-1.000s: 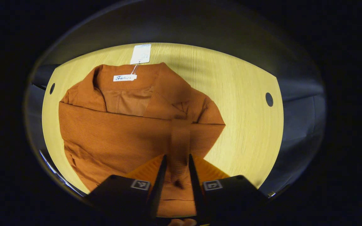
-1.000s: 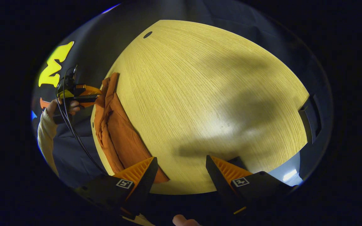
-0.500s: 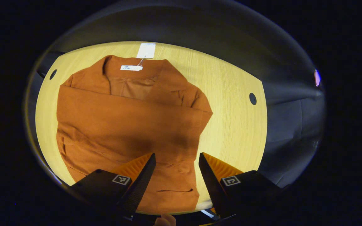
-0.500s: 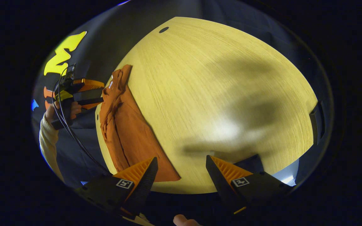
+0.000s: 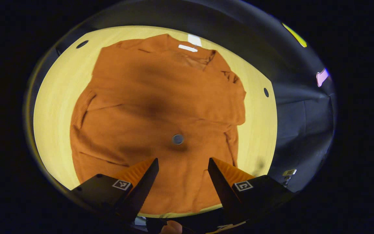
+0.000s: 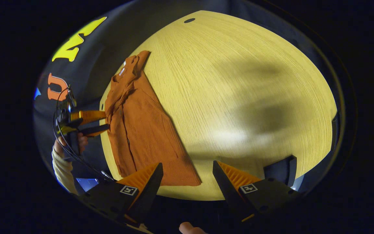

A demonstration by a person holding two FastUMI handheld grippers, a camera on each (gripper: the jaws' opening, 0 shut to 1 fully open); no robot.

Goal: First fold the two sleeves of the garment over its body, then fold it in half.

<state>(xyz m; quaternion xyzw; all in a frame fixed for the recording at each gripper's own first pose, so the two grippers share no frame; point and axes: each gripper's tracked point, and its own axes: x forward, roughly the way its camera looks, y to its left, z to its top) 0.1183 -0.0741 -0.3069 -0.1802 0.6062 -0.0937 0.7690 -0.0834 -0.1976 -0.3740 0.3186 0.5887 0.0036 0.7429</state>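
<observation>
One rust-orange garment (image 5: 161, 110) spread flat on the pale wood surface (image 5: 54, 97) ahead of the left gripper (image 5: 182, 177), jaws wide, empty; sleeves folded across its body, one button (image 5: 177, 139) showing; right gripper (image 6: 187, 182) wide, empty, garment to its left
</observation>
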